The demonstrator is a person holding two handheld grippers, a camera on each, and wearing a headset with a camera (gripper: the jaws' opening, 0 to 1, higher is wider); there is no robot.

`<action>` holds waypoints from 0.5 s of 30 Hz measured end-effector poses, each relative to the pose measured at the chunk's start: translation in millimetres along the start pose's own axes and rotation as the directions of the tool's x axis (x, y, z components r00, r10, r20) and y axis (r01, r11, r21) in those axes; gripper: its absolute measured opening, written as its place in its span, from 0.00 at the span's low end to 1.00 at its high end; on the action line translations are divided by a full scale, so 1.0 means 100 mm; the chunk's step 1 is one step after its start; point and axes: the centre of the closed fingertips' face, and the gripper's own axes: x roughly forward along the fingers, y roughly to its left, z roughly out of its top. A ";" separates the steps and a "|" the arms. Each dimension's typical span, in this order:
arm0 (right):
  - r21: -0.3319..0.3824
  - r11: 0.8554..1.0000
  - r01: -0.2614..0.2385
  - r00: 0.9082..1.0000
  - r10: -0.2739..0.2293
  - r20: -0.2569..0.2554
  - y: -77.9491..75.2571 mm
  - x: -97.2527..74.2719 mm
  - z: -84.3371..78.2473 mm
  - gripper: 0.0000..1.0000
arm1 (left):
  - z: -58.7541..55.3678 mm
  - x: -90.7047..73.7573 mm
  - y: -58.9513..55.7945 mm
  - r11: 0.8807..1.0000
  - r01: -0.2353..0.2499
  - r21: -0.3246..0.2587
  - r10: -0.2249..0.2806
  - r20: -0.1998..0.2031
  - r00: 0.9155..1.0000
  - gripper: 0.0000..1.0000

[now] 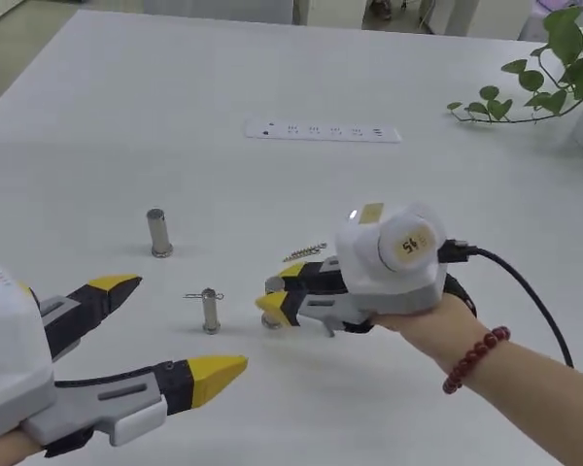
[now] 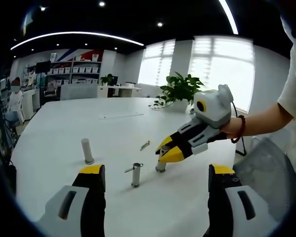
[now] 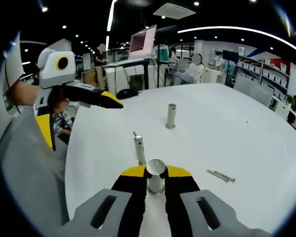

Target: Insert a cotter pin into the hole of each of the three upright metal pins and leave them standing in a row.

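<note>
The right gripper (image 1: pixel 272 303) is clamped on the 3rd pin (image 3: pixel 156 173), which stands upright. The left gripper (image 1: pixel 180 325) hangs with jaws wide apart, nearest the 2nd pin (image 1: pixel 210 311), already cottered. A loose cotter (image 1: pixel 304 253) lies flat just beyond the right gripper, farther from the left.

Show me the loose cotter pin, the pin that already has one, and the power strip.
loose cotter pin (image 1: pixel 304 253), head view, mid-length.
pin with cotter pin (image 1: pixel 211 313), head view, its shaft.
power strip (image 1: pixel 323 131), head view, top face.
</note>
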 end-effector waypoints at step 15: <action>0.003 1.000 0.001 1.000 -0.001 -0.009 0.21 -0.04 -0.13 0.13 | 0.03 -0.03 -0.08 1.000 0.012 0.014 -0.012 0.002 1.000 0.85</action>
